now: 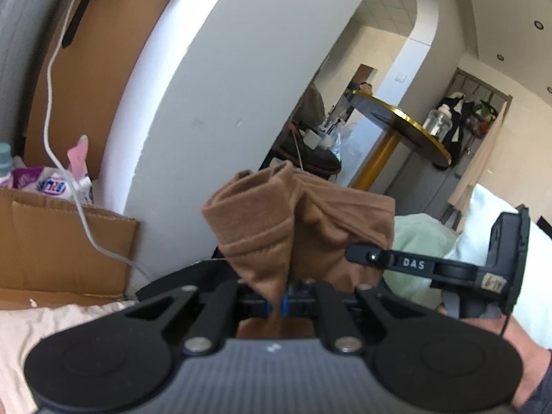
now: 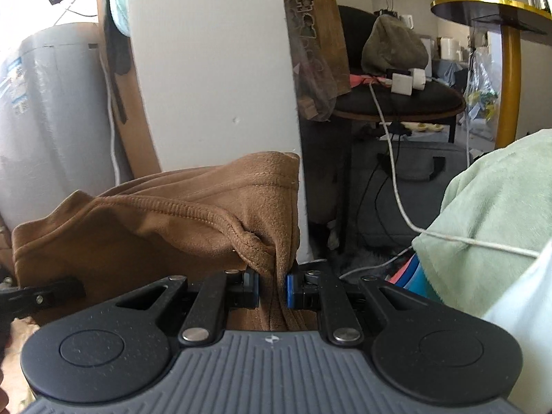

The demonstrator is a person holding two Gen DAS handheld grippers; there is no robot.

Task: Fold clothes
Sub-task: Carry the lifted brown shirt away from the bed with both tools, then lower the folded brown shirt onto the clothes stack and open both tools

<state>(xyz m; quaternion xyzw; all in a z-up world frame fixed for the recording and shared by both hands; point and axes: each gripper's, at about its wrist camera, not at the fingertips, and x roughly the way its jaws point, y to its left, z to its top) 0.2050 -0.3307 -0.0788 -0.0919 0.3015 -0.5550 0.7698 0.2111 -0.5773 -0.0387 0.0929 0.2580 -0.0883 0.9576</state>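
Both tongs, left (image 1: pixel 277 305) and right (image 2: pixel 272 288), were clamped on the brown top (image 2: pixel 165 227), held up mid-fold beside the white pillar (image 2: pixel 214 62) (hem bunched). Next: lay it flat, edges aligned.

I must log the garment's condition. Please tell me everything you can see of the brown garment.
The brown garment looks like soft, slightly fuzzy knit with stitched hems and a ribbed edge. It is lifted and bunched, not yet folded flat. The left gripper is shut on one hemmed part and the right gripper on another, with cloth hanging below each. Its full shape is hidden.
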